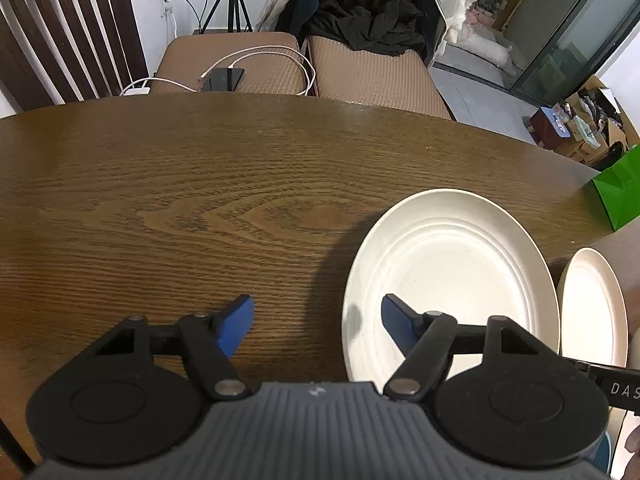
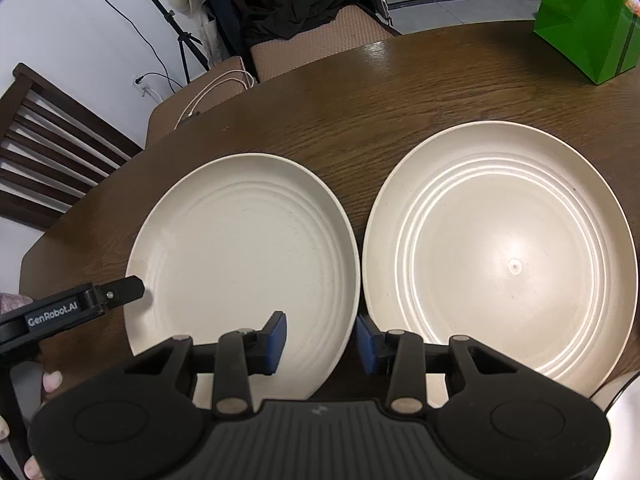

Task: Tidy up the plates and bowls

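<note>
Side by side on the dark wooden worktop (image 2: 400, 92) lie two cream plates, almost touching. Left tongs (image 1: 318, 322) stand open, straddling the near-left rim of the left plate (image 1: 448, 280), one pad over the wood, the other above the plate. Right tongs (image 2: 320, 342) are parted, unclamped, straddling that same left plate's right rim beside the right plate (image 2: 500, 256). A green bag (image 2: 584, 20) stands at the far corner.
</note>
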### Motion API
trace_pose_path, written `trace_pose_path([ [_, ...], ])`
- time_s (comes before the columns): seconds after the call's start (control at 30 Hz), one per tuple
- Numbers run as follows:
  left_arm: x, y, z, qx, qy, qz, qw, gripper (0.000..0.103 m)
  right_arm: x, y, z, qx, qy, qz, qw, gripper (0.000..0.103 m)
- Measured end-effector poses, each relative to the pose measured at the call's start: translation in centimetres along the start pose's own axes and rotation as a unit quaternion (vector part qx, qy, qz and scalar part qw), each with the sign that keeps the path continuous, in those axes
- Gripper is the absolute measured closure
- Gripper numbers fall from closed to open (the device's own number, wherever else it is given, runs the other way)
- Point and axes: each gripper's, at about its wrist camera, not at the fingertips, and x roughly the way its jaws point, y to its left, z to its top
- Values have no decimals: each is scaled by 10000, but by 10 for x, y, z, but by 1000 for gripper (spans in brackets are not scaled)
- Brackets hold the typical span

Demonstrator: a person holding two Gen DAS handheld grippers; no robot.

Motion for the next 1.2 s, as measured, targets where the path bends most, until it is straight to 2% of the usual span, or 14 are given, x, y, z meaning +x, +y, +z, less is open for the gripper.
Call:
trace_pose_path([
  [0.07, 2, 0, 1, -18, 0, -65, 10000, 38, 2, 0, 0, 8, 4, -20, 10000, 67],
  [0.13, 4, 0, 2, -22, 2, -144, 9999, 49, 2, -1, -2, 21, 15, -59, 10000, 71],
  [0.2, 6, 0, 1, -12, -3, -237, 9997, 56, 3, -2, -2, 54, 15, -64, 10000, 75],
  [0.3, 9, -2, 0, 22, -27, -292, 9996, 62, 6, -3, -2, 81, 33, -69, 9999, 83],
  [0.37, 11, -2, 0, 41, -18, -364, 9993, 72, 8, -4, -3, 107, 53, -43, 9999, 86],
  [0.43, 12, -2, 0, 32, 16, -424, 9991, 89, 9, -6, -3, 121, 70, -36, 9999, 90],
  [0.83, 9, -8, -2, 221, -160, -274, 9993, 90, 8, 2, -6, 18, -75, -101, 9999, 91],
  [1.2, -11, -4, 0, 222, -346, -260, 9988, 90, -4, 6, -8, -142, -218, -39, 9997, 91],
])
